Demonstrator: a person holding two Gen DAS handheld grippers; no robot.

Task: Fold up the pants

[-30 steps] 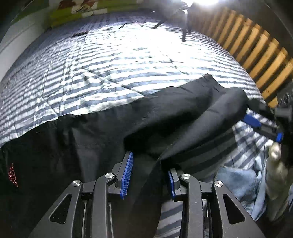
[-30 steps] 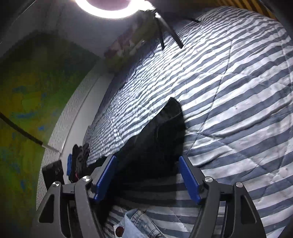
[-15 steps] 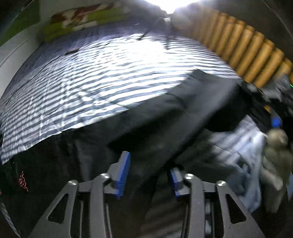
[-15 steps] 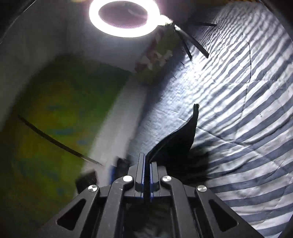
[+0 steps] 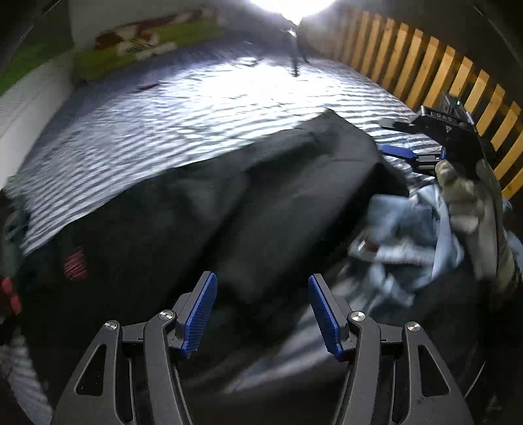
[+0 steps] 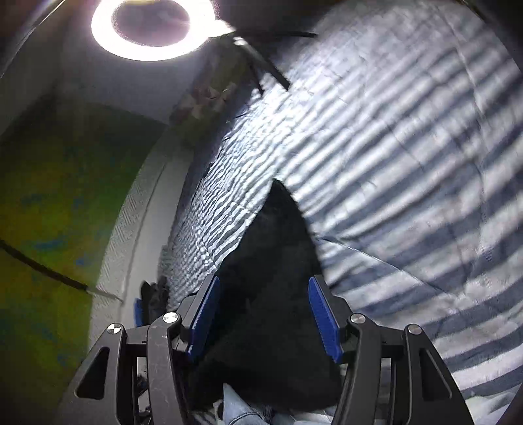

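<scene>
Striped quilted bedspread (image 5: 170,130) | black pants (image 5: 261,209) limp, creased | left gripper (image 5: 261,314), right gripper (image 6: 261,314): fingers wide, empty

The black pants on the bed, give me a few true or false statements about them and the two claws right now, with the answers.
1. The black pants lie on a striped quilt. True.
2. The left claw is clamped on the pants. False: its jaws stand apart, holding nothing.
3. The right claw is open, with black cloth showing between its jaws. True.
4. A red towel is bunched beside the pants. False: the bunched cloth there is light blue denim.
5. A ring light glows in the right wrist view. True.
</scene>
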